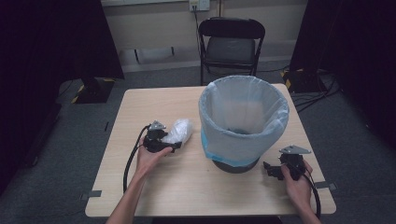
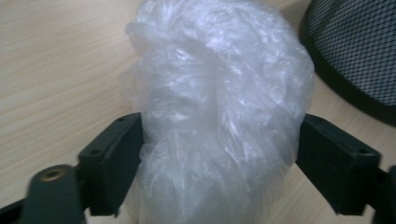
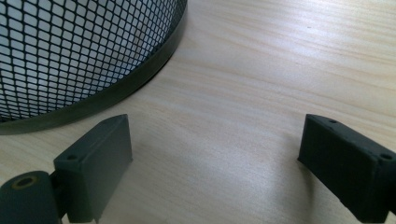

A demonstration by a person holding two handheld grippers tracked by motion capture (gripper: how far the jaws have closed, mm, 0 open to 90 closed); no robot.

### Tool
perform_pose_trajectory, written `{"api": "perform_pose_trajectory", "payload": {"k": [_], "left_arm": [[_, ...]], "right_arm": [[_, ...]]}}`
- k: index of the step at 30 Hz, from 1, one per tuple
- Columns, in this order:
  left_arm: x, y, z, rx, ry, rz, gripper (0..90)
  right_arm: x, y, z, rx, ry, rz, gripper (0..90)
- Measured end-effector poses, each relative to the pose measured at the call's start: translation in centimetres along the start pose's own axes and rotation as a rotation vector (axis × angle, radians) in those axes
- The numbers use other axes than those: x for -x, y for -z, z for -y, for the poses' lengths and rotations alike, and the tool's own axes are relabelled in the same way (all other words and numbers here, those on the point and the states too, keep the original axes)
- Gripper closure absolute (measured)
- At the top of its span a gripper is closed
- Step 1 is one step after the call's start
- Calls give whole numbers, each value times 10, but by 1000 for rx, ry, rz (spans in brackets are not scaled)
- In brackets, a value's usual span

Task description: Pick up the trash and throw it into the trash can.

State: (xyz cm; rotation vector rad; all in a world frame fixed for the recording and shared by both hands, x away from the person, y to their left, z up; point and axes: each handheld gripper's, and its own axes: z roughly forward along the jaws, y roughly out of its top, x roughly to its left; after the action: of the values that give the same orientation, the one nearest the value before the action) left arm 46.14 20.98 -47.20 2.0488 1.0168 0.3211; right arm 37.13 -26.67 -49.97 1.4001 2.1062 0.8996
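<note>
left claw (image 2: 219, 140) | astride plastic wad (image 2: 219, 93) | jaws touching both sides

Glossy crinkled clear plastic bag (image 2: 219, 107), matt pale wood table (image 3: 261, 84), black metal-mesh bin (image 3: 70, 46).

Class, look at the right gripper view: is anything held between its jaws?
No, the right hand-held gripper has its jaws wide apart over bare table.
</note>
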Motion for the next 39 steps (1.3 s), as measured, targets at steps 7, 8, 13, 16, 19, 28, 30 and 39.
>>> {"api": "perform_pose_trajectory", "payload": {"k": [7, 8, 13, 16, 19, 28, 30, 39], "left_arm": [[-4, 2, 2, -21, -5, -31, 417], [-5, 3, 2, -20, -6, -28, 468], [-4, 4, 0, 12, 9, 10, 564], [-2, 5, -2, 37, 21, 18, 572], [-2, 11, -6, 76, 33, 23, 577], [1, 29, -10, 142, 21, 51, 579], [2, 33, -11, 168, 32, 52, 578], [3, 53, -27, 229, 5, 69, 580]], "right_arm": [[0, 0, 0, 0, 0, 0, 86], [0, 0, 0, 0, 0, 0, 86], [0, 0, 0, 0, 0, 0, 86], [0, 0, 0, 0, 0, 0, 86], [0, 0, 0, 0, 0, 0, 86], [0, 0, 0, 0, 0, 0, 86], [0, 0, 0, 0, 0, 0, 86], [0, 0, 0, 0, 0, 0, 86]]}}
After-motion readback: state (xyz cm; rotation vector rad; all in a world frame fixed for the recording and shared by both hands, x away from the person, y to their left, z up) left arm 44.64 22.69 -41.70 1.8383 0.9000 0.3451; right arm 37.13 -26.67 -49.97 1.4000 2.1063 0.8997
